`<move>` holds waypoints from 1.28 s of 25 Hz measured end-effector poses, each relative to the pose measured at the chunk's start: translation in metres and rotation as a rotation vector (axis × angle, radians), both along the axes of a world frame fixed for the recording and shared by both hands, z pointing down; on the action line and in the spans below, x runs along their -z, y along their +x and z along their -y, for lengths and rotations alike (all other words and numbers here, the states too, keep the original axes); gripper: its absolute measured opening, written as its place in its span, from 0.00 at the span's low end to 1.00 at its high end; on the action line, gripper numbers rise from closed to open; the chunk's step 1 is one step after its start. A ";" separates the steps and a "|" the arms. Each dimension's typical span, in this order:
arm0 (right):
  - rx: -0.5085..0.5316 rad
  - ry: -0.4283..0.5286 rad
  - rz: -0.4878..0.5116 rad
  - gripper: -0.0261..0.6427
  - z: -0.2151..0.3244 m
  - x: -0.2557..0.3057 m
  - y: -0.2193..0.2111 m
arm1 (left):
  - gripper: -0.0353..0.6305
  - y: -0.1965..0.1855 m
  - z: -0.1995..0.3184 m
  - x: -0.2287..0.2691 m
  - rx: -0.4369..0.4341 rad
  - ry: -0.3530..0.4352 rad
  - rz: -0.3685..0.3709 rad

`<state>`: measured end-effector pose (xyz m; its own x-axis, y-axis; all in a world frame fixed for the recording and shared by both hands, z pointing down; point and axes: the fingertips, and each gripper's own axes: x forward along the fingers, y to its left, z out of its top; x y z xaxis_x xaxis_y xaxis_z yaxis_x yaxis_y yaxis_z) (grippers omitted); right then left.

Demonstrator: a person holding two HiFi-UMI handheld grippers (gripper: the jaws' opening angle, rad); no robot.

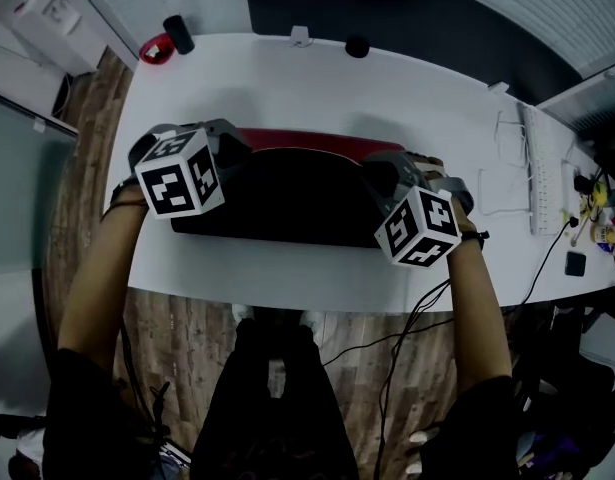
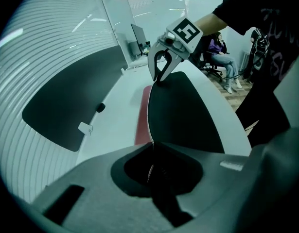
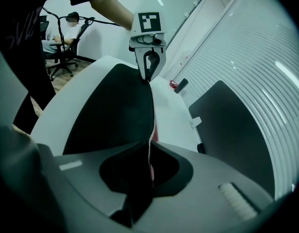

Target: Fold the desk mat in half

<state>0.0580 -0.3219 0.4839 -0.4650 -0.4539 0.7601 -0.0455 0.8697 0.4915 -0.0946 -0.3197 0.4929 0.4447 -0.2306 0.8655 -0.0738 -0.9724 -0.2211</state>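
Wide bare stretch of white table (image 1: 317, 88) open behind the raised desk mat (image 1: 287, 198), clear for passage up to the back edge; narrower bare strip along the near edge as well. Along the back edge, well apart from the mat: red ring (image 1: 157, 48) touching a black cylinder (image 1: 178, 34) at the left corner, small white clip (image 1: 300, 36), small black round thing (image 1: 357, 46). Right end crowded: long white bar (image 1: 532, 173), black cable (image 1: 552, 251), small black box (image 1: 575, 263).
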 end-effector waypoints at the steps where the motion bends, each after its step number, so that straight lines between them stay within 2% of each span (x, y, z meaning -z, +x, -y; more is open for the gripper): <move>1: -0.006 -0.006 -0.005 0.10 0.008 -0.005 -0.001 | 0.09 -0.001 0.007 -0.005 0.002 0.002 0.006; 8: -0.035 -0.041 -0.043 0.10 0.049 -0.045 -0.008 | 0.09 -0.007 0.045 -0.045 0.024 -0.018 0.036; 19: -0.060 -0.027 -0.052 0.12 0.066 -0.067 -0.008 | 0.12 -0.007 0.063 -0.072 0.011 -0.004 0.054; 23: -0.078 0.031 -0.064 0.17 0.073 -0.071 -0.006 | 0.14 -0.007 0.067 -0.075 0.021 0.016 0.047; 26: -0.107 0.079 -0.054 0.13 0.076 -0.072 -0.006 | 0.14 -0.008 0.068 -0.075 0.035 0.033 0.031; 29: -0.164 0.096 -0.013 0.17 0.078 -0.069 -0.003 | 0.18 -0.009 0.071 -0.073 0.068 0.054 0.013; 32: -0.185 0.129 -0.014 0.19 0.078 -0.067 -0.002 | 0.20 -0.008 0.072 -0.072 0.087 0.084 0.014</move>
<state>0.0564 -0.4004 0.5507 -0.3545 -0.6242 0.6962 -0.1910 0.7772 0.5996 -0.1030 -0.3917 0.5651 0.4074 -0.3402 0.8475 -0.1536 -0.9403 -0.3037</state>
